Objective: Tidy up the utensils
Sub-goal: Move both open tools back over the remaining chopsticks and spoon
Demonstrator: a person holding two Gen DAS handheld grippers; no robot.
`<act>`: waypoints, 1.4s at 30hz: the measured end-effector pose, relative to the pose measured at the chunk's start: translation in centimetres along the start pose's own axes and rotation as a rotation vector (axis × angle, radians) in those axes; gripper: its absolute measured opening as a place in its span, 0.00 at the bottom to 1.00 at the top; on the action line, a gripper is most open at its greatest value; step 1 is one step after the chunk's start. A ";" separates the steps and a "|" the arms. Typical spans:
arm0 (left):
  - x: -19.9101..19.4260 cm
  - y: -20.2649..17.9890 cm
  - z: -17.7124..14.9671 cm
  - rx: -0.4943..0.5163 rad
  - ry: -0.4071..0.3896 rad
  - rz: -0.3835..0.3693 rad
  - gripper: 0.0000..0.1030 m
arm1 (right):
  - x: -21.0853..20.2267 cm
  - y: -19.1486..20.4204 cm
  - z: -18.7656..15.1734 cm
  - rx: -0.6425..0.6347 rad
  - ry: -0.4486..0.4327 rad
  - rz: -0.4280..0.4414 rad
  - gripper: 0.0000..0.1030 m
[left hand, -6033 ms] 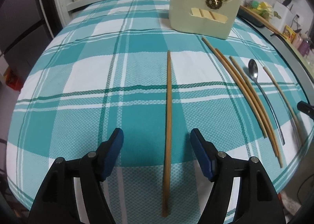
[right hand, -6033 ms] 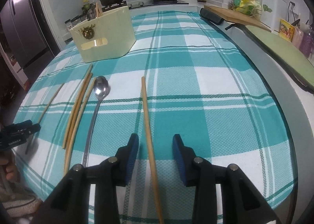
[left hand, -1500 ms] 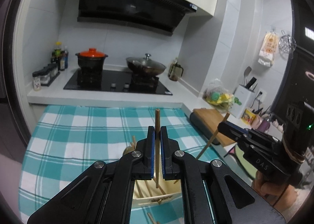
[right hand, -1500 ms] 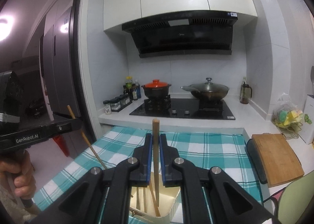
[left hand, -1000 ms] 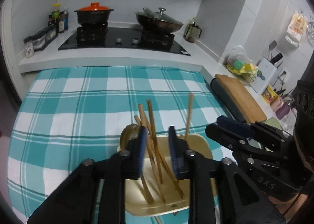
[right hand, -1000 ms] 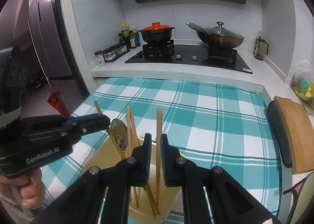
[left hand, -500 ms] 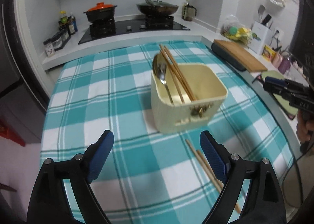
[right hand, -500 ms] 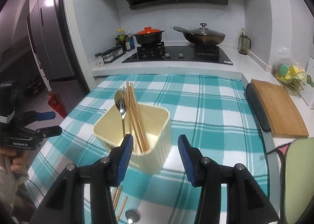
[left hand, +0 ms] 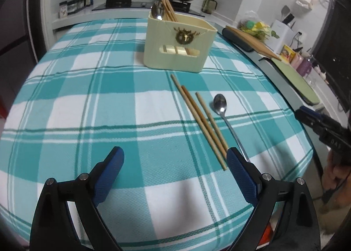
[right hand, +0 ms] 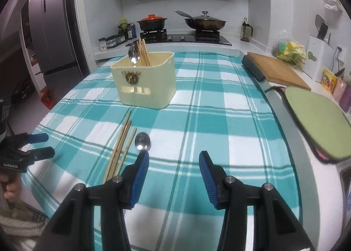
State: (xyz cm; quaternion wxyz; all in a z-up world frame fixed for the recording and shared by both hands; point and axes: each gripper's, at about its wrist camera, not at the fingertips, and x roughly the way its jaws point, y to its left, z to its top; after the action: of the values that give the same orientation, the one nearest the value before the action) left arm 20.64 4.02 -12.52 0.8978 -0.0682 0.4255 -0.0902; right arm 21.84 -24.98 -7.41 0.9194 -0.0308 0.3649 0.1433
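Both the left tool (left hand: pixel 174 158) and the right tool (right hand: pixel 174 164) hung spread apart, holding nothing. Three chopsticks (left hand: pixel 198 119) and a spoon (left hand: pixel 220 106) lay on the bench (left hand: pixel 87 97) before the cream utensil holder (left hand: pixel 178 46). Only the right view showed the refrigerator (right hand: pixel 52 31).

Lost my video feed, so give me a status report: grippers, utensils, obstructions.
Left gripper and right gripper open, empty. Three chopsticks and spoon on the cloth; others stand in cream holder. Nothing blocking.

Both wrist views low over table, sharing holder (left hand: pixel 179 44), apparently stove-facing
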 end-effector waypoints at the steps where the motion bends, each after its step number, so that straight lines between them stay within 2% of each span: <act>1: 0.3 -0.3 -0.6 -0.013 -0.001 0.016 0.92 | -0.2 0.3 -1.1 0.015 -0.010 -0.014 0.47; 6: 1.9 -0.6 -2.5 -0.078 0.027 0.012 0.92 | -0.7 2.4 -6.4 0.051 -0.074 -0.090 0.47; 11: 3.0 -0.7 -2.8 -0.082 0.032 0.044 0.92 | -0.6 4.3 -9.1 -0.045 -0.098 -0.127 0.47; 19: 4.9 -2.3 -0.2 -0.020 0.009 0.082 0.92 | 0.2 3.6 -9.5 0.006 -0.086 -0.094 0.47; 26: 8.1 -3.3 1.5 -0.017 0.029 0.112 0.92 | 0.1 4.1 -10.0 0.002 -0.092 -0.092 0.47; 35: 10.4 -3.4 1.2 -0.003 0.072 0.189 0.92 | -0.1 3.3 -10.1 0.030 -0.103 -0.088 0.47; 38: 10.9 -4.0 1.1 0.040 0.083 0.220 0.94 | 0.0 3.1 -10.1 0.038 -0.101 -0.085 0.47; 41: 11.0 -4.0 1.4 0.054 0.087 0.220 0.95 | 0.0 3.2 -10.1 0.037 -0.103 -0.084 0.47; 42: 10.9 -3.8 1.4 0.049 0.086 0.215 0.92 | -0.1 3.2 -10.1 0.035 -0.105 -0.083 0.47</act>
State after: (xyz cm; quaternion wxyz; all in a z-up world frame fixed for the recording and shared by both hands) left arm 28.13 -2.04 -19.10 0.8846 0.0036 0.4663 -0.0067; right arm 14.20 -23.51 -14.59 0.9429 -0.0224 0.3170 0.0999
